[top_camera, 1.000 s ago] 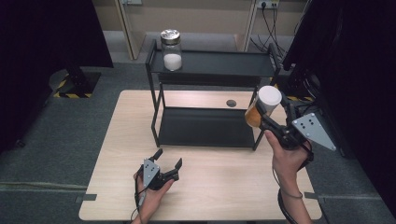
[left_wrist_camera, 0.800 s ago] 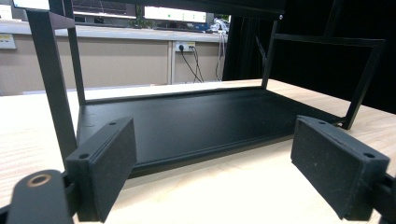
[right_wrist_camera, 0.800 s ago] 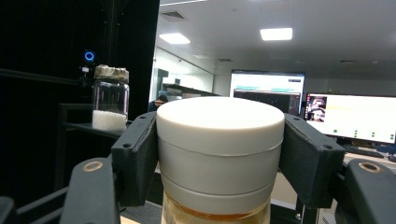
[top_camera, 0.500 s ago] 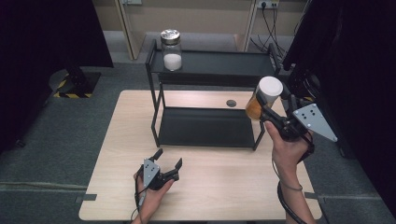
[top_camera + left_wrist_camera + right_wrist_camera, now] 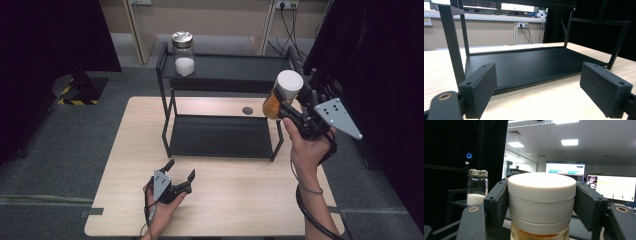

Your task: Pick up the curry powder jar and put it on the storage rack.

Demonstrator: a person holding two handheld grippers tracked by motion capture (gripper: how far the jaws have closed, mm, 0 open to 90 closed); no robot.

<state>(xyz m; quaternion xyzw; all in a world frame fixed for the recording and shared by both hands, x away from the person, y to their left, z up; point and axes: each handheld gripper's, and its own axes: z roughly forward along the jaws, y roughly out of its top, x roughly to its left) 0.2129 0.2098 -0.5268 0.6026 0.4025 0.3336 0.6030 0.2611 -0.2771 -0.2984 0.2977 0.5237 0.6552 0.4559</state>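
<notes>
My right gripper [image 5: 285, 97] is shut on a jar with a white lid and amber contents [image 5: 281, 95], held in the air by the right end of the black two-tier shelf [image 5: 220, 87]. In the right gripper view both pads clamp the white-lidded jar [image 5: 541, 200] at its lid. A glass jar with a metal lid and white powder [image 5: 183, 53] stands on the shelf's top tier at the left; the powder jar [image 5: 476, 187] also sits beyond my left jaw. My left gripper [image 5: 179, 172] rests open on the table [image 5: 125, 165] near the front edge, facing the lower tier [image 5: 524, 67], nothing between its jaws.
A small dark round disc [image 5: 247, 110] lies on the table behind the shelf. The lower tier [image 5: 220, 136] carries nothing. Dark curtains stand at both sides, and cables run along the floor at the back right.
My right gripper has risen with the white-lidded jar and shifted a little toward the shelf's top tier. The left gripper has stayed put.
</notes>
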